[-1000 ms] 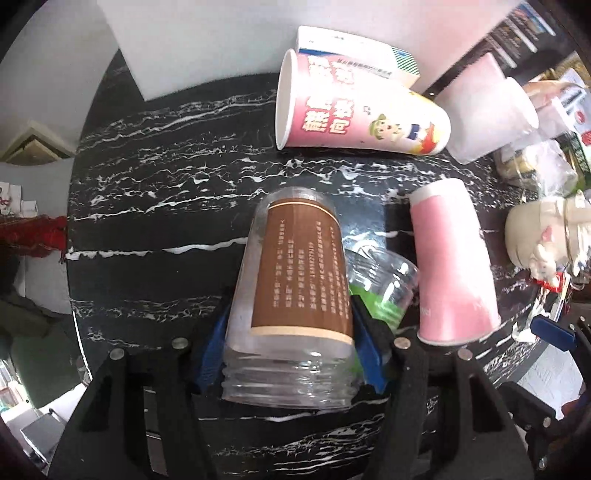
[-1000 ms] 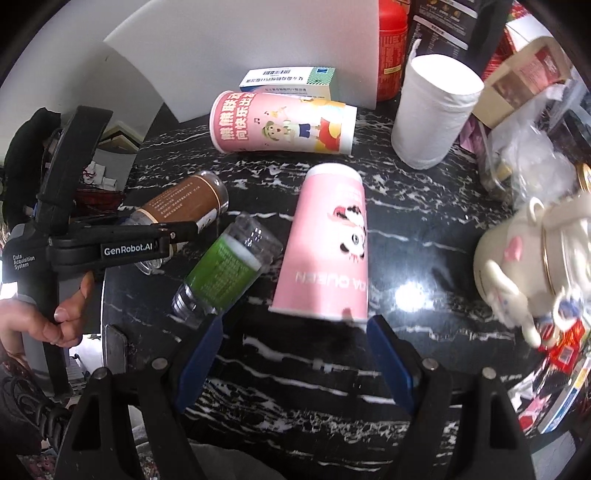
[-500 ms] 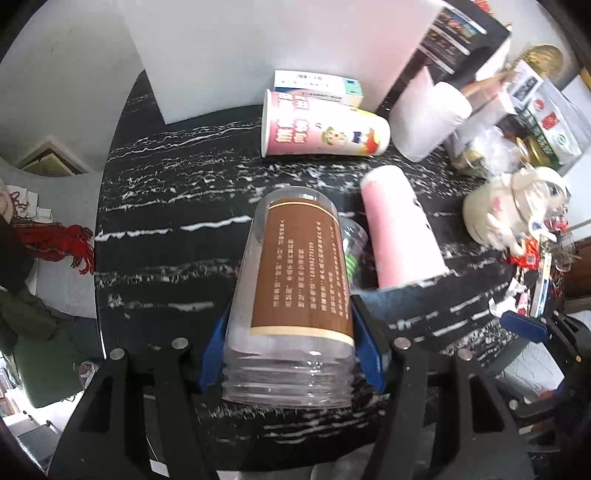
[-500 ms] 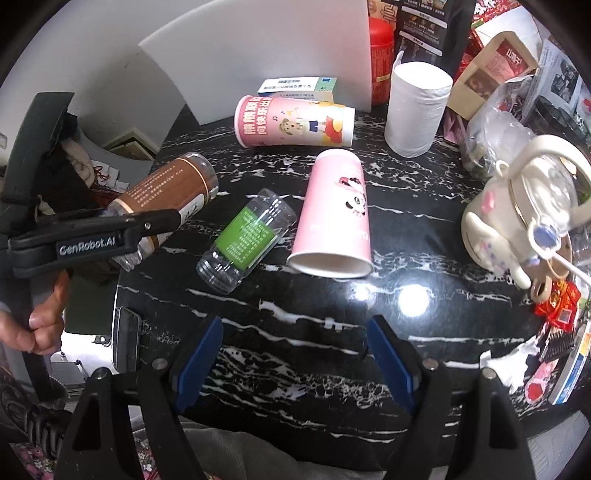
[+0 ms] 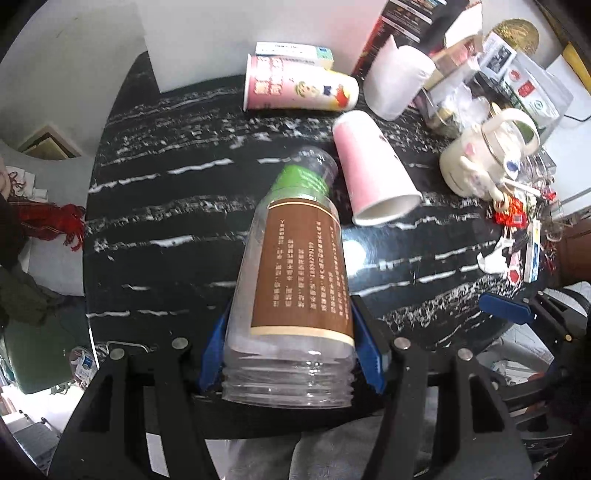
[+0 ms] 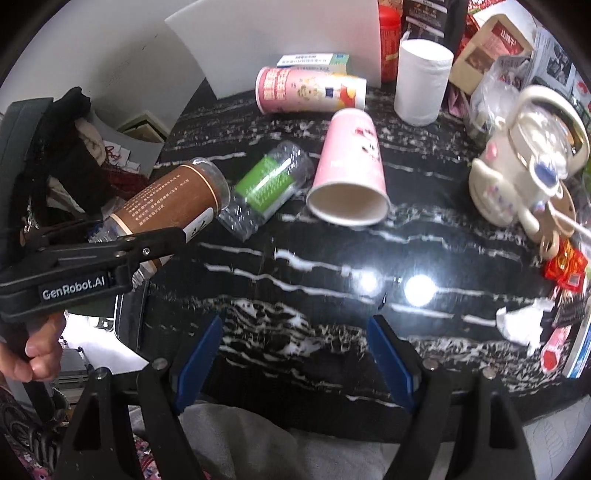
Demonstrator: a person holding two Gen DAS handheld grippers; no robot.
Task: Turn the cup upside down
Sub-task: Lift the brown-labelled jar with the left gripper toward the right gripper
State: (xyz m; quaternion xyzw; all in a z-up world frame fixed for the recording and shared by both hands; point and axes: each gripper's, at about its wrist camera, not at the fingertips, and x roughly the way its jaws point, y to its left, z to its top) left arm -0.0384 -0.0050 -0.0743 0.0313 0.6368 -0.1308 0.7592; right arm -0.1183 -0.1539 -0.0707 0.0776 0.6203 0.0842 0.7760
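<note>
My left gripper (image 5: 291, 354) is shut on a clear plastic cup with a brown label (image 5: 301, 273), held above the black marble table (image 5: 166, 206), base pointing away, open mouth toward the camera. In the right wrist view the same cup (image 6: 170, 206) is tilted in the air at the left, held by the left gripper (image 6: 147, 251). My right gripper (image 6: 295, 362) is open and empty over the table's near edge. A clear cup with a green label (image 6: 267, 188) lies on its side beside a pink paper cup (image 6: 351, 173), also on its side.
A pink printed cup (image 6: 310, 90) lies on its side at the back by a small box (image 6: 314, 61). A white cup (image 6: 421, 81) stands upside down. A cream teapot (image 6: 517, 177), bags and packets crowd the right side. A white board (image 6: 277, 33) leans at the back.
My left gripper has lifted the brown-label cup higher and drawn it back toward the table's near edge. The right gripper has also pulled back and up; it stays open.
</note>
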